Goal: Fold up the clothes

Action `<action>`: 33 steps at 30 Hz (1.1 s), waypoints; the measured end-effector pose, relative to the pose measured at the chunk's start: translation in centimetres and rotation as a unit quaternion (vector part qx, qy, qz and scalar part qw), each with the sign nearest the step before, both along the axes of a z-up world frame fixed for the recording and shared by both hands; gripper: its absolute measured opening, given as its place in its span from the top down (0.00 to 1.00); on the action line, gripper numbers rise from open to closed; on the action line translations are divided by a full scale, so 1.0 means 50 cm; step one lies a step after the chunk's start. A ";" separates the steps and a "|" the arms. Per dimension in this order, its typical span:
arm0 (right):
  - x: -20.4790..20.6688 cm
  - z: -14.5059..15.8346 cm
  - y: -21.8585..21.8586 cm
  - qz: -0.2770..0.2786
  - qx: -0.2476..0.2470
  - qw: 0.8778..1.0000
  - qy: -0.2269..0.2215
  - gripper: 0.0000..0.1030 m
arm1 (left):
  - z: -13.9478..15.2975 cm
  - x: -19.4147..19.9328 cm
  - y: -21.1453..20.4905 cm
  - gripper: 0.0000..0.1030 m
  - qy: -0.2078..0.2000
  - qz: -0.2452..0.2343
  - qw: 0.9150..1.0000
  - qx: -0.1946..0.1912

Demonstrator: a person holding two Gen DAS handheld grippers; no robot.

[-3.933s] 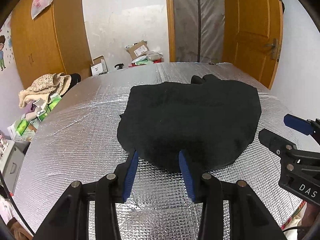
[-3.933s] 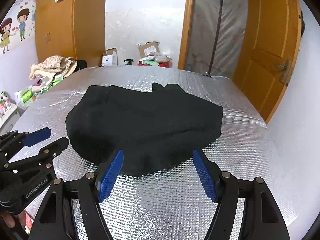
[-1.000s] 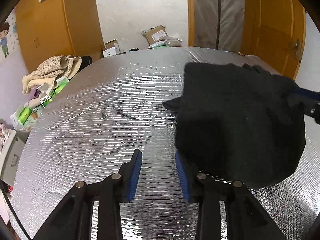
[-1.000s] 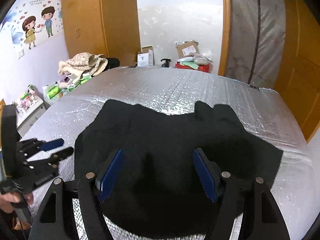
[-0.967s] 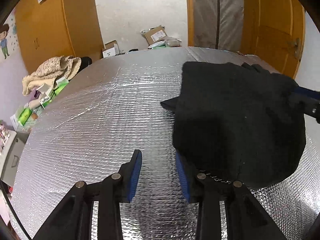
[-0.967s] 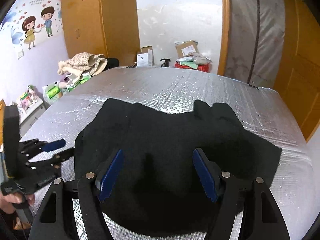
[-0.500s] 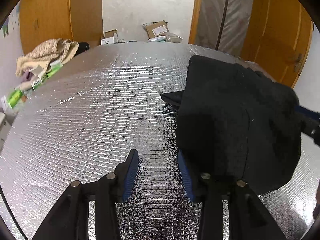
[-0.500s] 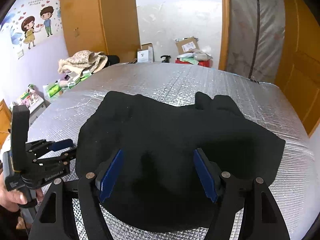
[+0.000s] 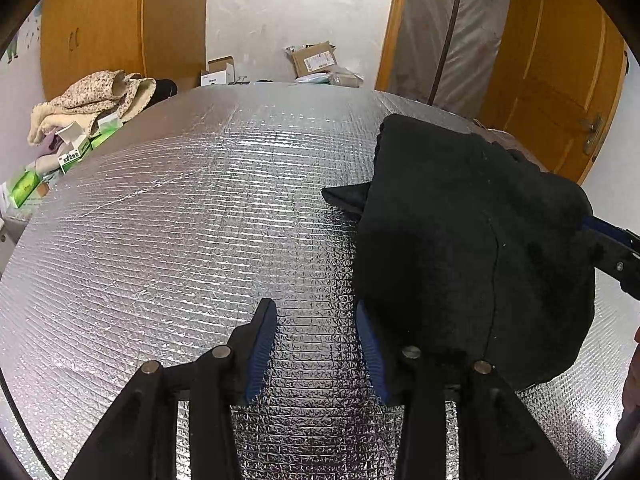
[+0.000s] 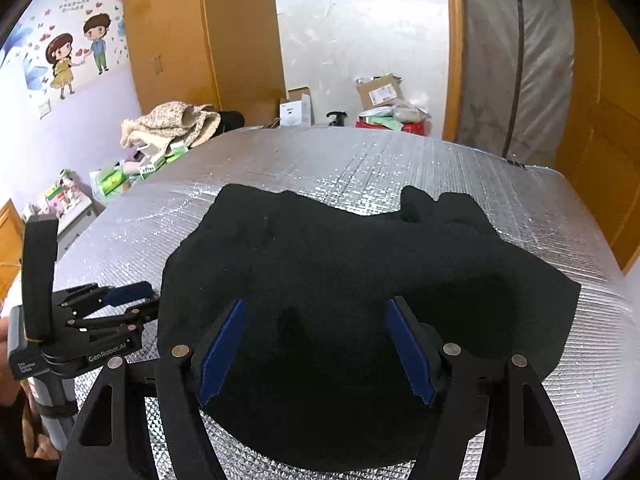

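Since approx 4 s ago I've folded the black fleece garment rightward on the silver foil-covered bench. Both grippers, left & right: fingers apart, empty. Next: regrip an edge, fold again.

The left gripper has released the black garment.

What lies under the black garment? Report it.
The black garment lies on the silver quilted foil cover, which shows all round it. Whatever else may sit beneath the cloth is covered and cannot be seen.

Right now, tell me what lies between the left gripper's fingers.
Only bare silver quilted foil sheet lies between the left gripper fingers in the left wrist view; the black fleece garment sits beside them.
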State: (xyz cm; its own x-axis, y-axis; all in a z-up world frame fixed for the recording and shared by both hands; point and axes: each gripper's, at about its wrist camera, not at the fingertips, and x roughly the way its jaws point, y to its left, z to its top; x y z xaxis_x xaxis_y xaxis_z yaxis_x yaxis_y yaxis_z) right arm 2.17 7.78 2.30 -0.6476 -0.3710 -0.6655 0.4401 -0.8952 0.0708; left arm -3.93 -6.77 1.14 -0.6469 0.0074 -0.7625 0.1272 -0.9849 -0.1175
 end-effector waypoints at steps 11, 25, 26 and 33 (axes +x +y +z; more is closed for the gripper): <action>0.003 -0.001 -0.005 0.004 -0.001 1.000 0.000 0.28 | 0.006 -0.005 0.014 0.58 -0.005 0.001 1.000 -0.023; -0.080 0.028 -0.015 0.067 0.064 0.993 0.068 0.28 | 0.030 -0.014 -0.012 0.71 -0.003 0.003 1.000 -0.009; -0.091 0.026 -0.018 0.076 0.072 0.992 0.065 0.28 | 0.041 -0.010 -0.020 0.73 0.005 0.006 1.000 -0.013; -0.177 -0.008 -0.052 0.137 0.073 0.988 -0.006 0.29 | 0.139 0.020 -0.071 0.73 0.073 0.018 0.996 -0.044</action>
State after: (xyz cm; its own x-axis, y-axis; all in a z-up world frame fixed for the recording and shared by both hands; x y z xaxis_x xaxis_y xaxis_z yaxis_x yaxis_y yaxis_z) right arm -6.68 5.16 1.90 -0.5278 -0.4306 -0.7321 0.6668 -0.7439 -0.0432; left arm -2.94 -10.30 8.10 -0.7498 -0.0796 -0.6569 0.1496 -0.9874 -0.0512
